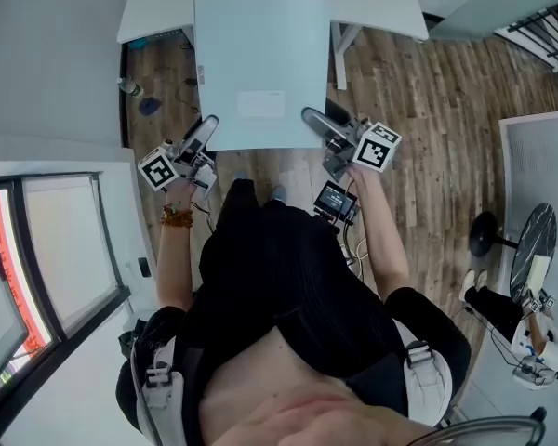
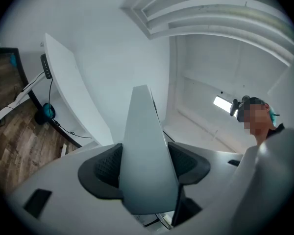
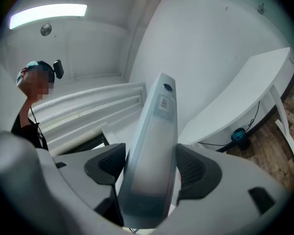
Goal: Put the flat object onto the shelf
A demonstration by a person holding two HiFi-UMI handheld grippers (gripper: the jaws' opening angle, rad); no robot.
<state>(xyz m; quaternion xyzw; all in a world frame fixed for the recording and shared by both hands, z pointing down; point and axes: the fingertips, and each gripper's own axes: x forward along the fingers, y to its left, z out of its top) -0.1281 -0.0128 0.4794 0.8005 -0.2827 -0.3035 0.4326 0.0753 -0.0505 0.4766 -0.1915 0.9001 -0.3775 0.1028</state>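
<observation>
Currently mid-carry: left gripper (image 1: 205, 130) and right gripper (image 1: 318, 121) each clamp a near corner of the pale board (image 1: 260, 63), which spans between them. Next, probably: carry it level to the shelf, without loosening either grip.

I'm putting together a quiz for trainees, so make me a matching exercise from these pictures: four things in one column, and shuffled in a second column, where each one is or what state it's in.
Things:
1. flat panel
2. white table
3. bracelet
4. wooden floor

Places or states:
A. on the person's left wrist
B. brown planks, under the table
C. clamped at its two sides by the left gripper and the right gripper
D. beyond the panel, partly hidden by it

Pairs: 1-C, 2-D, 3-A, 4-B.
</observation>
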